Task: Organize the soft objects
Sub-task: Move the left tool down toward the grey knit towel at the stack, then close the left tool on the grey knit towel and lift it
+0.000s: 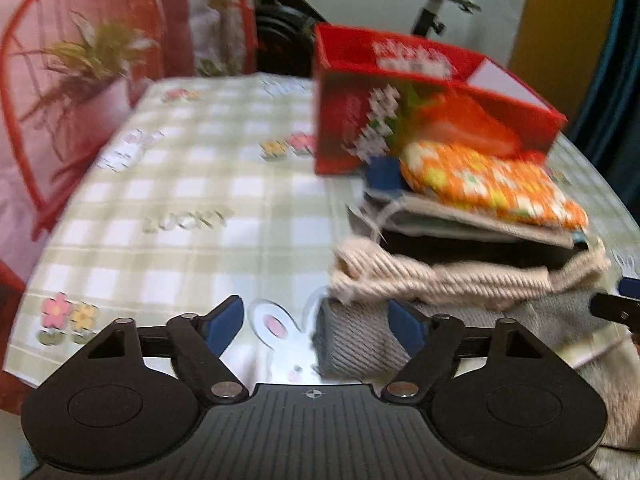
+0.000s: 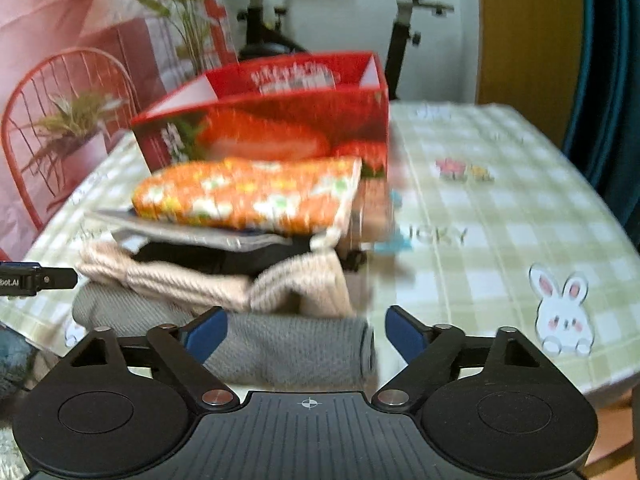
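Observation:
A stack of folded soft items lies on the checked tablecloth [image 1: 180,184]: a grey knit piece [image 1: 356,340] [image 2: 288,348] at the bottom, a beige ribbed knit [image 1: 420,280] [image 2: 192,280], a dark item, a flat grey piece, and an orange floral pouch [image 1: 492,184] [image 2: 248,196] on top. My left gripper [image 1: 316,328] is open at the stack's left corner, holding nothing. My right gripper [image 2: 306,334] is open, its fingers on either side of the grey piece's right end. The right gripper's tip [image 1: 616,308] shows at the stack's right; the left gripper's tip [image 2: 36,278] shows at its left.
An open red strawberry-print box [image 1: 420,92] [image 2: 280,120] stands just behind the stack. A red wire chair [image 1: 48,80] with a potted plant [image 1: 92,64] is on the left. An exercise bike [image 2: 404,8] stands behind the table. A small blue thing [image 2: 394,240] lies right of the stack.

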